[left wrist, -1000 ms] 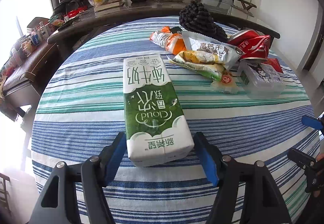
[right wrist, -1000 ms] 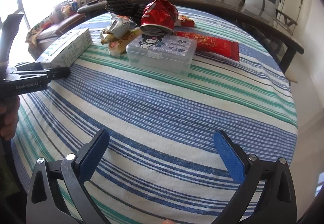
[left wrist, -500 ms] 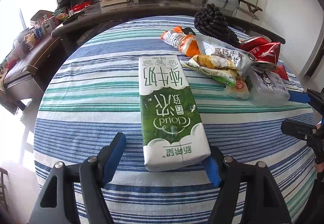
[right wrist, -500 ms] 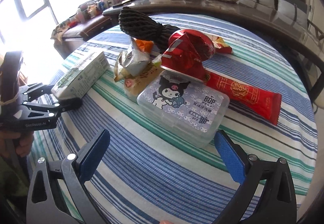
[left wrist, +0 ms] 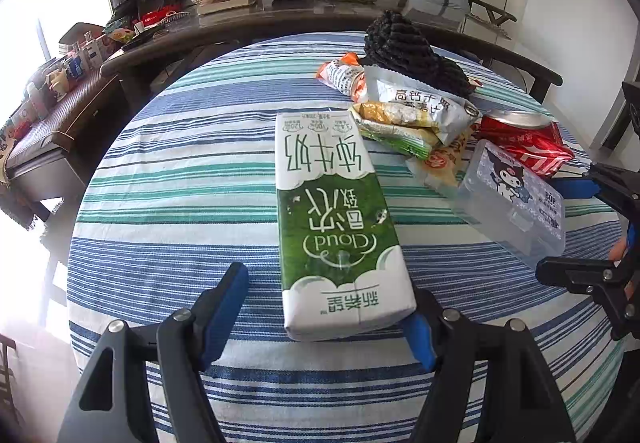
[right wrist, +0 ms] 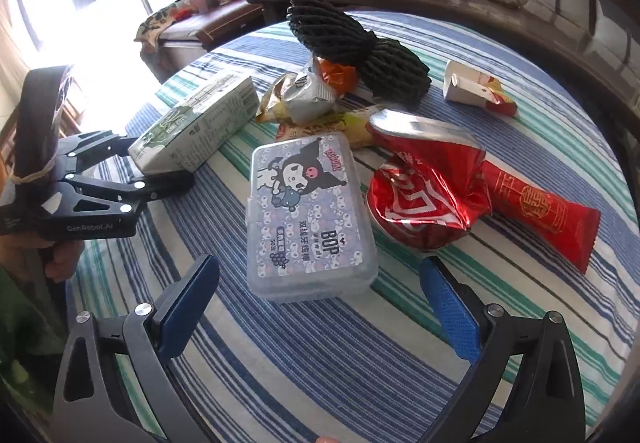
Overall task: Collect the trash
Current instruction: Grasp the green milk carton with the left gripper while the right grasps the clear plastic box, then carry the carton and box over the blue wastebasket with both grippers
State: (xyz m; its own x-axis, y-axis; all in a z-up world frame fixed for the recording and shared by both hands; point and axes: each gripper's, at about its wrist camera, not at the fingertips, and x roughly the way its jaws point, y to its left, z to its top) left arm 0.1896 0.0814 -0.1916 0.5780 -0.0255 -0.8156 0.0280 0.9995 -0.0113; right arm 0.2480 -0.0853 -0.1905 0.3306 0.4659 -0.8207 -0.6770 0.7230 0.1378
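Both spread wide, holding nothing: left hand-held gripper (left wrist: 326,309) straddles the milk carton (left wrist: 336,219), hiding its right pad; right hand-held gripper (right wrist: 320,303) flanks the floss-pick box (right wrist: 308,215).

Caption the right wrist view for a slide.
Open right hand-held gripper closes in on the clear floss-pick box amid trash on the striped table.

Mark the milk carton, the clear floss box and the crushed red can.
Milk carton (left wrist: 336,219), left wrist view, green top face.
Floss box (right wrist: 308,211), right wrist view, printed lid.
Red can (right wrist: 424,199), right wrist view, crumpled side.
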